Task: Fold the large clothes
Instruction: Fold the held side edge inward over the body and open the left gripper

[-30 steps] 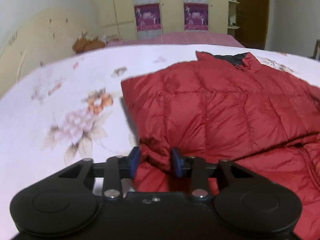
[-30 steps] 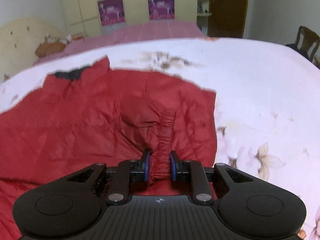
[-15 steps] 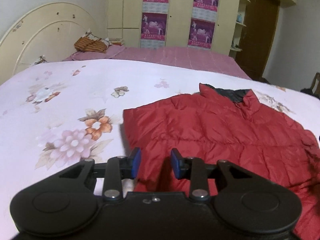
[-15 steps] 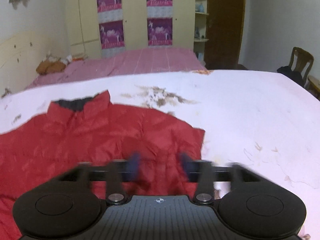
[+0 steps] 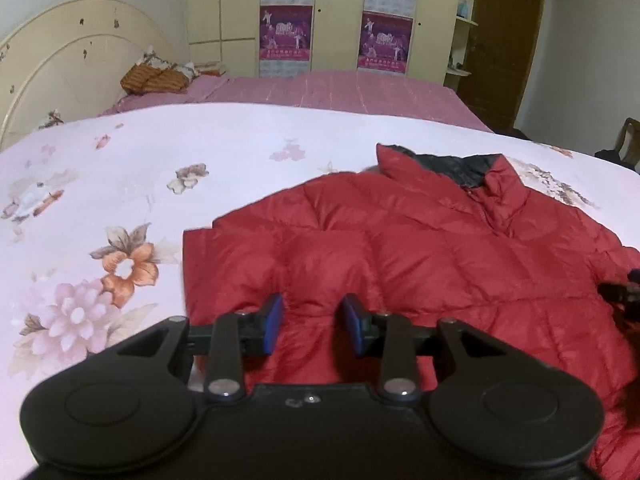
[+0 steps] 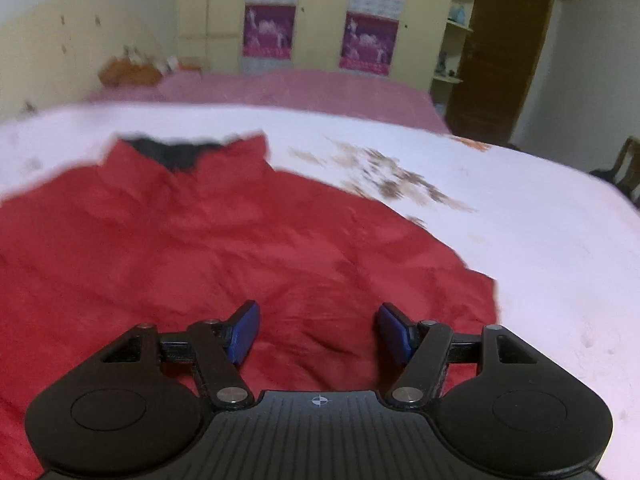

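Note:
A red quilted down jacket (image 5: 420,256) with a dark-lined collar lies spread on a white floral bedsheet (image 5: 120,184), sleeves folded in over the body. My left gripper (image 5: 313,328) hangs open and empty above the jacket's near left part. In the right wrist view the same jacket (image 6: 200,248) fills the left and middle, collar at the far side. My right gripper (image 6: 318,330) is wide open and empty above the jacket's near right part. The right gripper's tip (image 5: 624,296) shows at the right edge of the left wrist view.
A second bed with a pink cover (image 5: 340,88) stands beyond, with a cream headboard (image 5: 60,60) and an orange pillow (image 5: 154,78) at the left. A wardrobe with posters (image 5: 336,16) and a brown door (image 5: 504,40) lie behind. A wooden chair (image 6: 628,168) stands far right.
Both grippers have let go of the jacket's folded-in sleeves and opened, the right one widely. Both have lifted and drawn back, so more of the room shows.

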The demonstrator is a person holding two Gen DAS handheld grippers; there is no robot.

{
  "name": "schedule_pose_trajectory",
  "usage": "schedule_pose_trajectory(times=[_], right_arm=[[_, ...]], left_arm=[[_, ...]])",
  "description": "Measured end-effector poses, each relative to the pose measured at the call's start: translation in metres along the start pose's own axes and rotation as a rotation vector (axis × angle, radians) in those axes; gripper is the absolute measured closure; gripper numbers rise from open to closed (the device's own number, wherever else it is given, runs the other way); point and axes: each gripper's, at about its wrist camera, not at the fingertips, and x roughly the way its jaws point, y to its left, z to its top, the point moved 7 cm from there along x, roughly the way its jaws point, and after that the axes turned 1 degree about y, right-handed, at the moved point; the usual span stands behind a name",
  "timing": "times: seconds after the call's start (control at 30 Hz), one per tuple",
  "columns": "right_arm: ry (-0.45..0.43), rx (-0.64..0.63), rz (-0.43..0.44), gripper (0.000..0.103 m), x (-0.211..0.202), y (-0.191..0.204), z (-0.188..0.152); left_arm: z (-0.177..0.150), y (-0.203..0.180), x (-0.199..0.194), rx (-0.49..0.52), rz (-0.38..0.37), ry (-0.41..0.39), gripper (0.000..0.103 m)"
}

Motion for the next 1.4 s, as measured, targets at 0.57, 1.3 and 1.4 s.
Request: schedule_pose_trajectory(times=[0.57, 1.3, 1.4], right_arm=[[-0.011, 0.168, 0.034, 0.034, -0.022, -0.034, 0.007], [-0.054, 0.032, 0.056, 0.034, -0.028, 0.009, 0.01], [-0.023, 0.006, 0.015, 0.034, -0.021, -0.003, -0.006]], left_arm=[[0.01, 0.02, 0.005, -0.009, 0.099, 0.016, 0.067], [-0.001, -0.029, 0.001, 0.042, 0.055, 0.072, 0.059], [-0.004, -0.028, 0.002, 0.045, 0.057, 0.072, 0.057]])
